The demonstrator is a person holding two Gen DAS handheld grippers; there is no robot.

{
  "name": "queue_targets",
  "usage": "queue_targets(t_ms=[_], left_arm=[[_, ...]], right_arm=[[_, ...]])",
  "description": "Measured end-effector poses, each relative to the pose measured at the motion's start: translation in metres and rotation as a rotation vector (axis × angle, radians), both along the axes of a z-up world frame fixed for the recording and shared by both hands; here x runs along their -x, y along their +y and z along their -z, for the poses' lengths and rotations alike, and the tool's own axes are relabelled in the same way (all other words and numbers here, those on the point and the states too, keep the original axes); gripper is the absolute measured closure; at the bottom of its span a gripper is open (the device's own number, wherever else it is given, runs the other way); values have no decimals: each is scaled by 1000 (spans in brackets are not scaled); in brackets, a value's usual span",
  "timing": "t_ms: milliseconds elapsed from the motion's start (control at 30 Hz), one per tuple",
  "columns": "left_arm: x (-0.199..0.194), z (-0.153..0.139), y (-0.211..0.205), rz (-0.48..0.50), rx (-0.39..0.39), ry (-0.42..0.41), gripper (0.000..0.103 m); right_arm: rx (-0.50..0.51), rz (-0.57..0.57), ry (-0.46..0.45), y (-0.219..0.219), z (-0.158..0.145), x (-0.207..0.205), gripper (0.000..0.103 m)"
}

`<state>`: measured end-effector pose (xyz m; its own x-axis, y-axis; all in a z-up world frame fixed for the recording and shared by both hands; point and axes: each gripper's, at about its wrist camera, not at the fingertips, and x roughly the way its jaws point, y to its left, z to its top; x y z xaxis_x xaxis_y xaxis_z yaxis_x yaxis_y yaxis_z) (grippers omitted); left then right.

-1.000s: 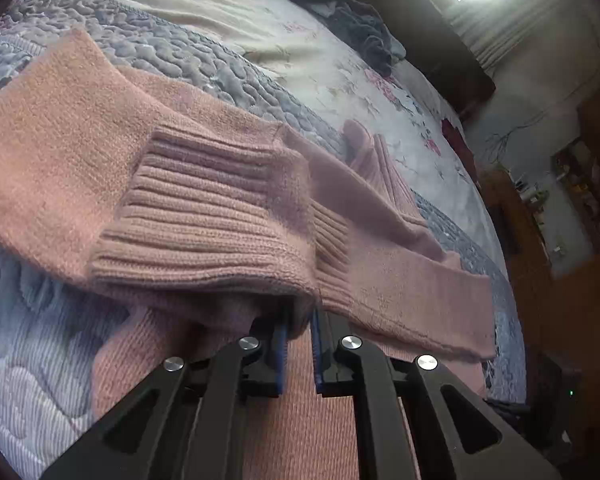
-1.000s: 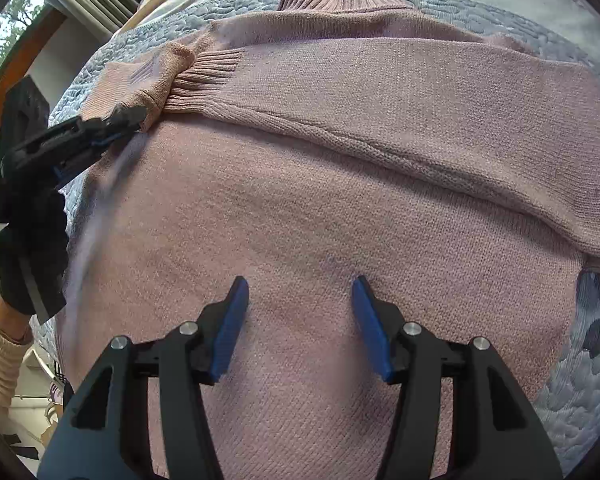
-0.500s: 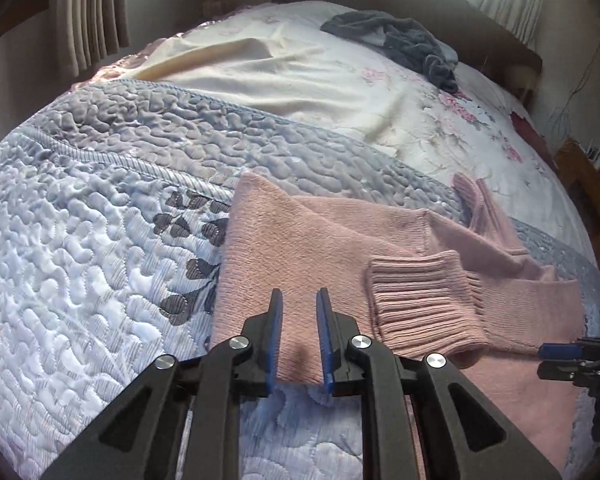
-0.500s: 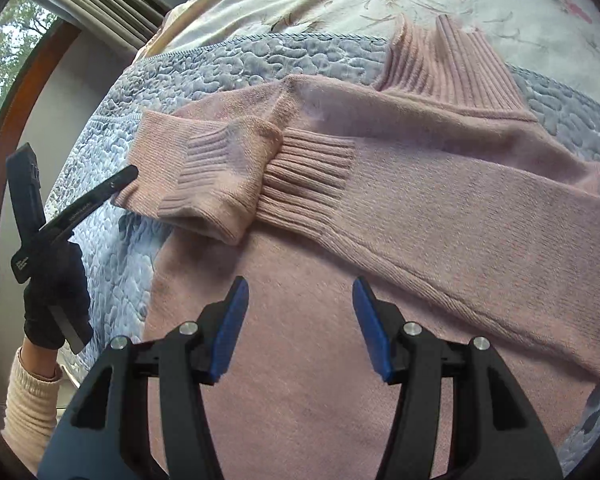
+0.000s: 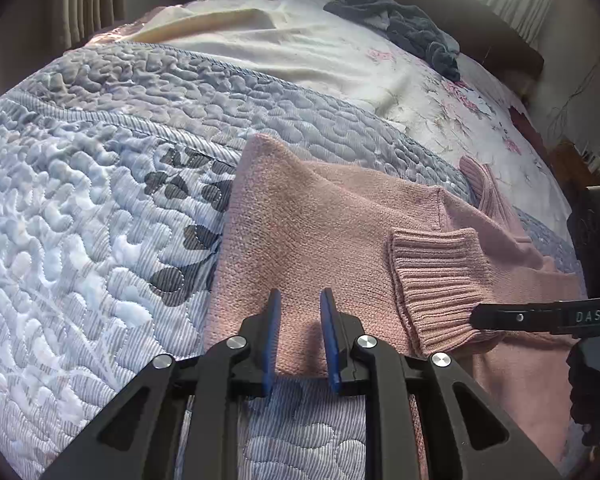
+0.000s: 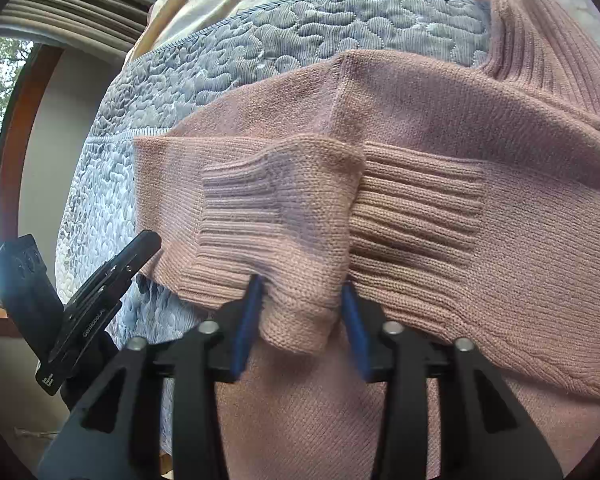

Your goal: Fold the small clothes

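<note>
Knit: your pink ribbed-cuff sweater (image 5: 324, 232) lies on the grey quilted bedspread (image 5: 100, 200).
Left gripper (image 5: 300, 300): jaws narrowly parted, empty, over the sleeve fold.
Right gripper (image 6: 298, 284): jaws wide, straddling the ribbed cuff (image 6: 276, 220) at 12 o'clock, not clamped.

My left camera looks forward along my left hand-held gripper (image 5: 299, 336), low over the near edge of the bed (image 5: 84, 216) and facing up its length toward the headboard and the bright window beyond. My right camera sits much closer, nearly against the pink sweater (image 6: 480, 264), looking past my right hand-held gripper (image 6: 300, 320) across the bed toward a side window. Both views share the folded sleeve cuff (image 5: 440, 280) and the ribbed collar; each also catches the other hand-held gripper at its edge, the right one at the left view's right side.
</note>
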<state>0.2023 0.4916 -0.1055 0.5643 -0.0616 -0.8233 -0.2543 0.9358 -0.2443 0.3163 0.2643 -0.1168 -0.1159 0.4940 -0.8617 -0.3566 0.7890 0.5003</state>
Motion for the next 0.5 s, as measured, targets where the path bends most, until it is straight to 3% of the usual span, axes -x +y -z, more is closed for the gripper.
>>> queue_targets(t_ms=[33, 333, 500], left_arm=[[1, -2, 0, 0, 2, -5, 83], [-6, -25, -22, 30, 2, -60, 83], [-19, -27, -55, 91, 0, -66, 82]], right_arm=[[-7, -11, -16, 1, -3, 2, 90], [-55, -61, -252, -44, -74, 19, 91], [-52, -8, -270, -102, -87, 10, 91]])
